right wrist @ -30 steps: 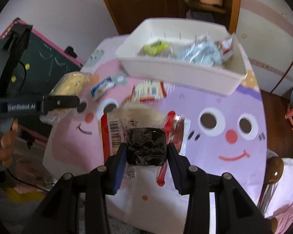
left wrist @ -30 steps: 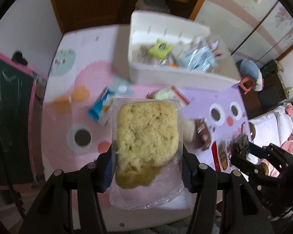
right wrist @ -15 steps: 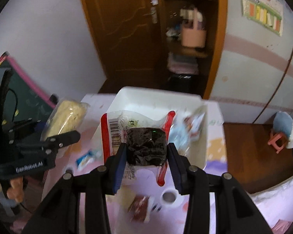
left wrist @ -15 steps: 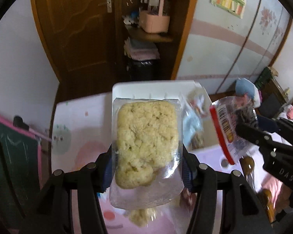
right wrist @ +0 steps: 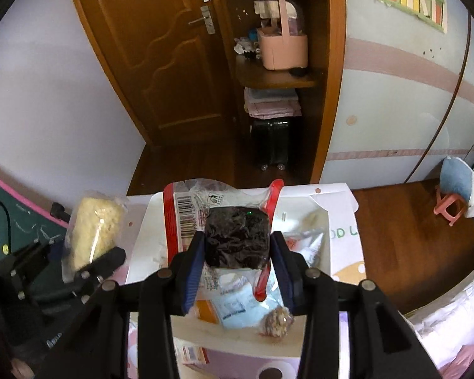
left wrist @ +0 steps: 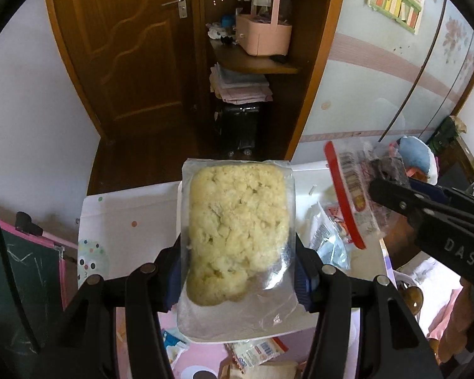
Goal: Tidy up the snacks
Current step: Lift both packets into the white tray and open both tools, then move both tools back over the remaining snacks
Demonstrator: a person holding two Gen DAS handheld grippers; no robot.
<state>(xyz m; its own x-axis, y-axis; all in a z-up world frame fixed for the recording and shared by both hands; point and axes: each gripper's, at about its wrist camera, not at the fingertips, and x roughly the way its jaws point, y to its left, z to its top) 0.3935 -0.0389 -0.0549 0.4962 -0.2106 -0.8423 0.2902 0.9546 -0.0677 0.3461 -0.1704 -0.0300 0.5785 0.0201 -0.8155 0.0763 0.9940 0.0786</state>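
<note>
The left gripper (left wrist: 238, 271) has its fingers clamped on a clear packet of pale yellow crumbly cake (left wrist: 237, 237), held in the air. The right gripper (right wrist: 237, 254) has its fingers clamped on a dark block inside a red-edged snack packet (right wrist: 235, 237). Below and beyond both sets of fingers sits a white bin (right wrist: 145, 240) holding wrapped snacks (right wrist: 237, 308), on a pink and purple cartoon desk (left wrist: 126, 221).
</note>
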